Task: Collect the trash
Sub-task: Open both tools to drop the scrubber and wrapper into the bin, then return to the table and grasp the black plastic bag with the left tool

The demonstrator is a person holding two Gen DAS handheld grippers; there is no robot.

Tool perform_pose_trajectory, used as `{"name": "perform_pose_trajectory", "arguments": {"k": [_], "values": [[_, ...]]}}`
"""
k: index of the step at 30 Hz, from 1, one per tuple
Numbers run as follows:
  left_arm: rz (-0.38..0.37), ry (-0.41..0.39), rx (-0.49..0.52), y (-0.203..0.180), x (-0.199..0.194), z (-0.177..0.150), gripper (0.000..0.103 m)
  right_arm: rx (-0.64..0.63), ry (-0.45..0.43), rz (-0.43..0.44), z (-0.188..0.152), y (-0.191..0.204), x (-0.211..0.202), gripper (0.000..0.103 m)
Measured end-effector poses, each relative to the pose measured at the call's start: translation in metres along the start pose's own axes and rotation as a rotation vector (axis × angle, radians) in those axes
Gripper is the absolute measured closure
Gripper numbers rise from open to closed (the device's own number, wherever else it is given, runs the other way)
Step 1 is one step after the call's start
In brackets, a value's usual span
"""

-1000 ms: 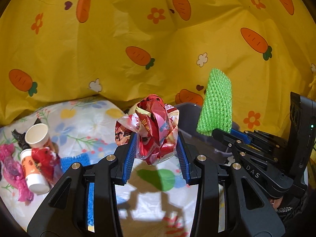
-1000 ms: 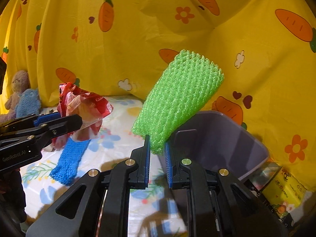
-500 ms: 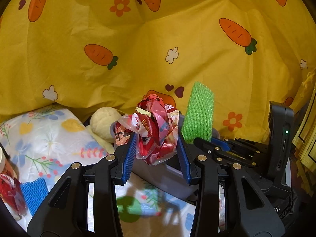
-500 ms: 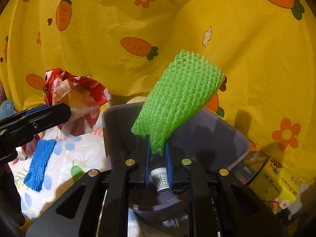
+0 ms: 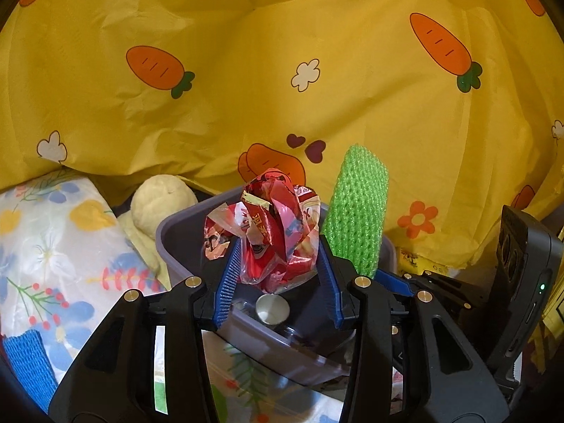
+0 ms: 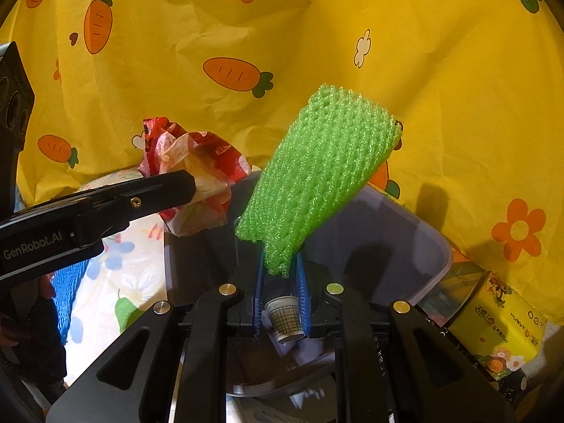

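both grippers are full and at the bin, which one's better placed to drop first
Right, probably. Its gripper holds the green foam net squarely over the bin, above the paper cup. The left gripper holds its red wrapper nearer the rim.

bin floor (image 6: 370,257): I see little of it, fingers cover most
blue net (image 5: 26,363): cut off by the edge (left wrist view)

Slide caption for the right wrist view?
Right gripper holds green foam net above the grey bin.
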State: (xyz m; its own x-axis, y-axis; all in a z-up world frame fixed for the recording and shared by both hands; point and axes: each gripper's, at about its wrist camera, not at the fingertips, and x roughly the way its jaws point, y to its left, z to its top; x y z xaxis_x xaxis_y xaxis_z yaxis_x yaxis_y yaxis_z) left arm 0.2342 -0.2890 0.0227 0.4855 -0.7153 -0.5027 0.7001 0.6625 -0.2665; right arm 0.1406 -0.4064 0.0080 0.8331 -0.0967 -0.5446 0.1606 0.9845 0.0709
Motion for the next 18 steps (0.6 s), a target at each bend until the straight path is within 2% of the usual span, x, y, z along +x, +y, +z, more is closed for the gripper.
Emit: {"name": "perform_pose_trajectory", "arguments": {"k": [3, 6, 8, 11, 13, 15, 18], "values": [[-0.007, 0.012, -0.024, 0.004, 0.007, 0.000, 0.062, 0.003, 0.004, -0.002, 0.000, -0.002, 0.003, 0.086], [-0.015, 0.021, -0.050, 0.008, 0.012, -0.001, 0.055, 0.006, 0.008, -0.003, 0.000, -0.003, 0.005, 0.082], [-0.014, 0.019, -0.070, 0.011, 0.013, -0.001, 0.041, 0.013, 0.006, 0.002, 0.000, -0.004, 0.006, 0.071], [0.002, -0.001, -0.077, 0.014, 0.009, -0.003, 0.025, 0.019, -0.006, -0.002, -0.001, -0.005, 0.003, 0.063], [0.037, -0.021, -0.084, 0.018, 0.003, -0.004, 0.018, 0.021, -0.012, -0.011, -0.001, -0.006, 0.002, 0.061], [0.040, -0.038, -0.113, 0.023, -0.004, -0.005, 0.013, 0.027, -0.017, -0.018, -0.002, -0.007, 0.000, 0.057], [0.068, -0.069, -0.135, 0.028, -0.020, -0.008, 0.009, 0.030, -0.044, -0.033, -0.001, -0.006, -0.008, 0.043]]}}
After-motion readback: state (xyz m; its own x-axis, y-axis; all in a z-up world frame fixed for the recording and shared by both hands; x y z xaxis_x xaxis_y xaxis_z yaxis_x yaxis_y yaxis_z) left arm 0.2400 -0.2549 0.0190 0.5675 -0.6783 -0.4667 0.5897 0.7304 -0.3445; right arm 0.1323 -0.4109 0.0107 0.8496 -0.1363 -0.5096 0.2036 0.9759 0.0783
